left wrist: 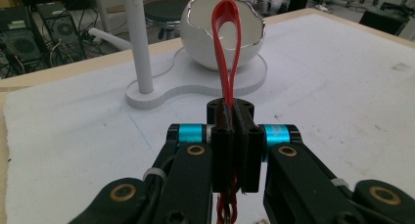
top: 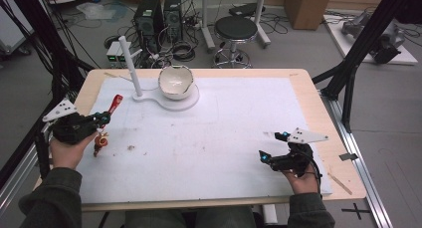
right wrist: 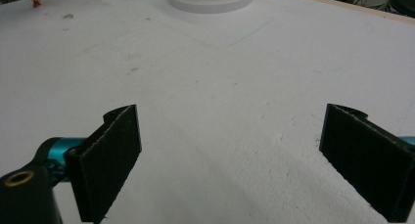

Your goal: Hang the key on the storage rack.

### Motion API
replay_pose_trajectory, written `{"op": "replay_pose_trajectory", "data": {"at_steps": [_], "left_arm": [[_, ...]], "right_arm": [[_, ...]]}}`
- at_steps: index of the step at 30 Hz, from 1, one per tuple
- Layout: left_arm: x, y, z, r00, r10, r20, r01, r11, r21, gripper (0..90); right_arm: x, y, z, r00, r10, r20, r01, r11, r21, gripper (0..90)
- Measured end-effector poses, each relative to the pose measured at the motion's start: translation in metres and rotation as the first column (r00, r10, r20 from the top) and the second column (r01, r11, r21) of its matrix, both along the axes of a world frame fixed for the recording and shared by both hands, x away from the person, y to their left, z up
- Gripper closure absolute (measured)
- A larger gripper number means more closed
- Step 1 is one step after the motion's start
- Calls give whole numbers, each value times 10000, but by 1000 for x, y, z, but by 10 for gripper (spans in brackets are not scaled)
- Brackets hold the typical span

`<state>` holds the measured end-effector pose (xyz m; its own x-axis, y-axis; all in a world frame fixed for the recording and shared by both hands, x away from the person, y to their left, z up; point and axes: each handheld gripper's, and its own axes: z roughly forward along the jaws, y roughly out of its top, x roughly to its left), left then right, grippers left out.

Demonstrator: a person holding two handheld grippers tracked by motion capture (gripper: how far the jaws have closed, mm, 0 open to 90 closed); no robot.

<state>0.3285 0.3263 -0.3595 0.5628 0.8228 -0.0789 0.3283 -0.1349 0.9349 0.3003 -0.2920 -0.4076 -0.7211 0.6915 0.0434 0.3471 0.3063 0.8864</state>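
Left gripper (left wrist: 234, 136) jaws clenched on red strap loop (left wrist: 226, 48), long axis pointing toward white egg-shaped bowl (left wrist: 222, 35); charm (top: 100, 143) dangles above white-matted bench (top: 224, 138). Right gripper (right wrist: 230, 160) jaws released. Cluttered lab floor.

A glossy red strap (left wrist: 226, 43), smooth like plastic or rubber, is seen clamped in the matt black left tool (left wrist: 234, 136), whose body is set off by shiny teal metal bushings and brass-coloured rivets. The pads (right wrist: 110, 160) of the right tool (right wrist: 235, 160) are faced with rough, finely textured black material. The table (top: 308, 88) is edged in pale wood and covered by a matt white sheet (top: 234, 133), lightly smudged. The egg-shaped bowl (top: 175, 82) is finished in matt white with a shiny metallic rim.
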Motion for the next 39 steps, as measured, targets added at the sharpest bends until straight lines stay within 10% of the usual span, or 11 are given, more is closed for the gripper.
{"op": "replay_pose_trajectory", "data": {"at_steps": [39], "left_arm": [[81,-27,29,9852,1715,-45,-1712,9846,340,865]], "right_arm": [[1,4,3,9998,205,80,-207,9995,240,74]]}}
